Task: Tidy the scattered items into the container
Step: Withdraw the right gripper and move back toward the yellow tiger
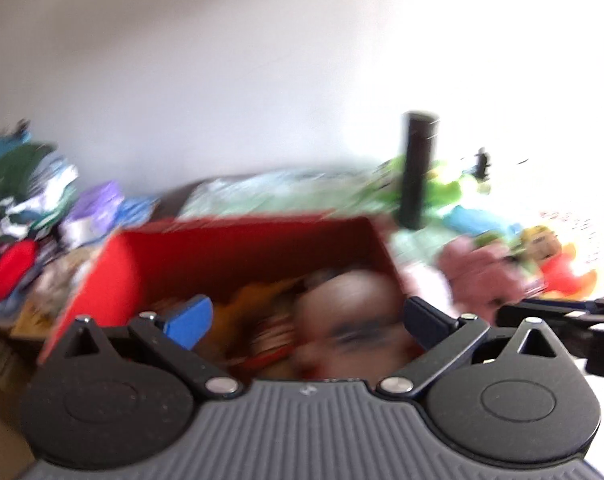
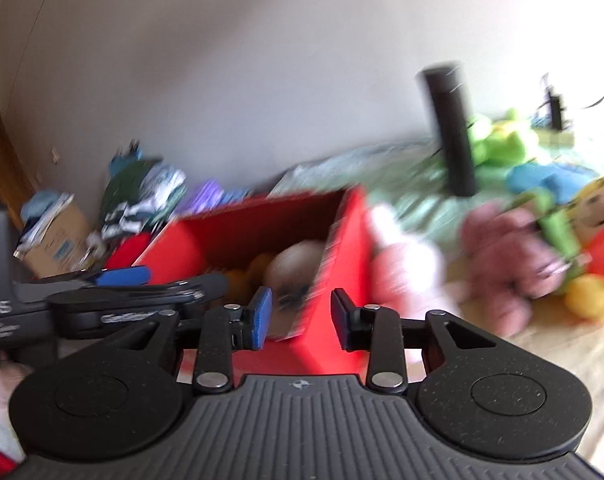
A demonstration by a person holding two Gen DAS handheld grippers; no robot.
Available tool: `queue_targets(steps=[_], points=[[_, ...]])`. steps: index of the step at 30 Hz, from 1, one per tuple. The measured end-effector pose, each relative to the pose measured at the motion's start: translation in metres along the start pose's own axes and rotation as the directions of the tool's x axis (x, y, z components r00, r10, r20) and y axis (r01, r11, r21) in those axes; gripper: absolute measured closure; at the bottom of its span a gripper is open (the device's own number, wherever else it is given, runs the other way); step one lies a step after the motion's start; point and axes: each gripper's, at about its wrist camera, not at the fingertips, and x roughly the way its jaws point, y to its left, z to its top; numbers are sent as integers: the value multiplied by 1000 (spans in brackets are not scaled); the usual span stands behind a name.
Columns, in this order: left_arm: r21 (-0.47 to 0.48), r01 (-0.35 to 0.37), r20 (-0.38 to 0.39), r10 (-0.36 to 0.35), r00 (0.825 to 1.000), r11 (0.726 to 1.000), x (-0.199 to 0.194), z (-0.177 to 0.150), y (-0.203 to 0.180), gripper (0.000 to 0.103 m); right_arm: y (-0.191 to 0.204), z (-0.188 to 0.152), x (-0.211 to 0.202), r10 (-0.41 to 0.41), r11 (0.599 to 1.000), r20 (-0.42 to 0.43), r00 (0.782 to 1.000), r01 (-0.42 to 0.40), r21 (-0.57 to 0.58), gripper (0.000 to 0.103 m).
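- red box (image 2: 342,232) sits right in front of both tongs, toys already inside.
- pink toy (image 2: 506,264) lies right of the box, nearer the right tongs (image 2: 302,316).
- right tongs are spread, empty.
- left tongs (image 1: 306,320) are spread wide, holding nothing.

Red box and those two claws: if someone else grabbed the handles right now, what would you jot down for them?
Left gripper: open, empty, over the red box.
Right gripper: open, nothing between the jaws, at the box's near right corner.
Done: a pale round toy and an orange toy are in the box.
Left: pink plush, yellow toy, green plush and blue plush lie on the bed to the right.
Pictures are blurred; details uncertain.
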Motion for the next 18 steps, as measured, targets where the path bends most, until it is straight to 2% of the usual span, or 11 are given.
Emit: queue_targets(steps=[4, 8, 11, 13, 15, 18], points=[[-16, 129, -8, -129, 992, 992, 9, 10, -56, 1, -48, 2, -28, -82, 995, 12, 997, 81, 55, 66], [-38, 237, -84, -239, 967, 971, 31, 9, -113, 1, -108, -3, -47, -180, 967, -47, 983, 186, 175, 65], [-43, 308, -159, -311, 937, 950, 50, -1, -152, 1, -148, -9, -65, -259, 931, -95, 961, 275, 241, 56], [-44, 357, -221, -358, 907, 933, 61, -12, -174, 1, -168, -15, -77, -299, 908, -119, 947, 321, 269, 54], [-53, 392, -275, -391, 879, 918, 76, -18, -190, 1, -185, -19, -87, -317, 891, -136, 939, 344, 295, 49], [-75, 413, -339, -413, 845, 907, 97, -23, -208, 1, -209, -22, -96, -329, 872, -149, 933, 360, 332, 48]])
